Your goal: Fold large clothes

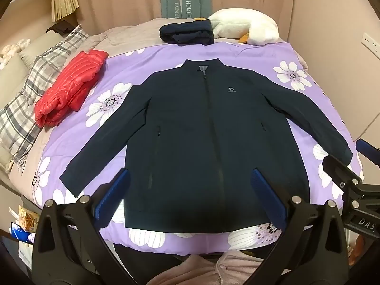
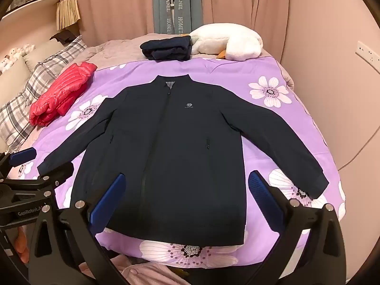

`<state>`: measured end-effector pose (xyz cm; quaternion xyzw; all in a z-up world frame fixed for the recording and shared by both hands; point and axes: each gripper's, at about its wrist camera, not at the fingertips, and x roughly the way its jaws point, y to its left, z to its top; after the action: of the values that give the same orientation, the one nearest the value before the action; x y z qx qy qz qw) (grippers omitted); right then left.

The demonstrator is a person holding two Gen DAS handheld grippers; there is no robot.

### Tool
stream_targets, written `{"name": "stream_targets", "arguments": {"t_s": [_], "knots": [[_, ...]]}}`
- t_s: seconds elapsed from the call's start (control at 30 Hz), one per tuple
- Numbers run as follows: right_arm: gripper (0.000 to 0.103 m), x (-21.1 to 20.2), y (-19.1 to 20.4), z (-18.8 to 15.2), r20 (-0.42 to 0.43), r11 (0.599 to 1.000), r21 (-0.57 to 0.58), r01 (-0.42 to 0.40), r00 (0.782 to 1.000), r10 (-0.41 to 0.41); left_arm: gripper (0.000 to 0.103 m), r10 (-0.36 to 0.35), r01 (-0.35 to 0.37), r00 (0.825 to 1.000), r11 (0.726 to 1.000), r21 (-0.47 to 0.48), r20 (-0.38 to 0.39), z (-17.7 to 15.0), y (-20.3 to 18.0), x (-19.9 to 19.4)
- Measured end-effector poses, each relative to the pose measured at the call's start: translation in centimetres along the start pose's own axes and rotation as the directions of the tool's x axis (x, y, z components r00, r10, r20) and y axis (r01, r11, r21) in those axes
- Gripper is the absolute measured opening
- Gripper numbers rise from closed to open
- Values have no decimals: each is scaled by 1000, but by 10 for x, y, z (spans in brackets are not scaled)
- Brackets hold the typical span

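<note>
A dark navy zip jacket (image 1: 204,137) lies flat, face up, on the purple flowered quilt (image 1: 249,52), collar far, hem near, both sleeves spread out. It shows the same way in the right wrist view (image 2: 171,147). My left gripper (image 1: 190,180) is open and empty, above the jacket's lower part. My right gripper (image 2: 186,185) is open and empty, above the hem area. The right gripper also shows at the right edge of the left wrist view (image 1: 349,163), near the right cuff. The left gripper shows at the left edge of the right wrist view (image 2: 40,163), near the left cuff.
A folded red puffer jacket (image 1: 68,90) lies at the left on the quilt. A folded dark garment (image 1: 187,34) and a white plush toy (image 1: 247,29) lie at the far edge. Plaid pillows (image 1: 28,95) lie at the left. A wall stands to the right.
</note>
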<state>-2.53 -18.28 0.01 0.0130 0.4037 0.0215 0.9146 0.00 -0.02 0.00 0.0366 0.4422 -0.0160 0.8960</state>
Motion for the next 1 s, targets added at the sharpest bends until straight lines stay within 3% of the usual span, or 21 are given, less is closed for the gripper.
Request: {"name": "stream_targets", "arguments": {"t_s": [0.37, 0.43, 1.0], "knots": [[102, 2, 1, 2, 9, 1000, -9, 10, 1000, -10, 101, -1, 1, 1000, 1000, 23, -2, 7, 0, 6], [102, 3, 1, 2, 10, 1000, -9, 9, 1000, -9, 101, 16, -16, 1000, 1000, -3, 17, -3, 19, -5], [102, 6, 4, 4, 8, 1000, -13, 5, 1000, -5, 101, 36, -36, 999, 999, -3, 21, 5, 16, 1]]}}
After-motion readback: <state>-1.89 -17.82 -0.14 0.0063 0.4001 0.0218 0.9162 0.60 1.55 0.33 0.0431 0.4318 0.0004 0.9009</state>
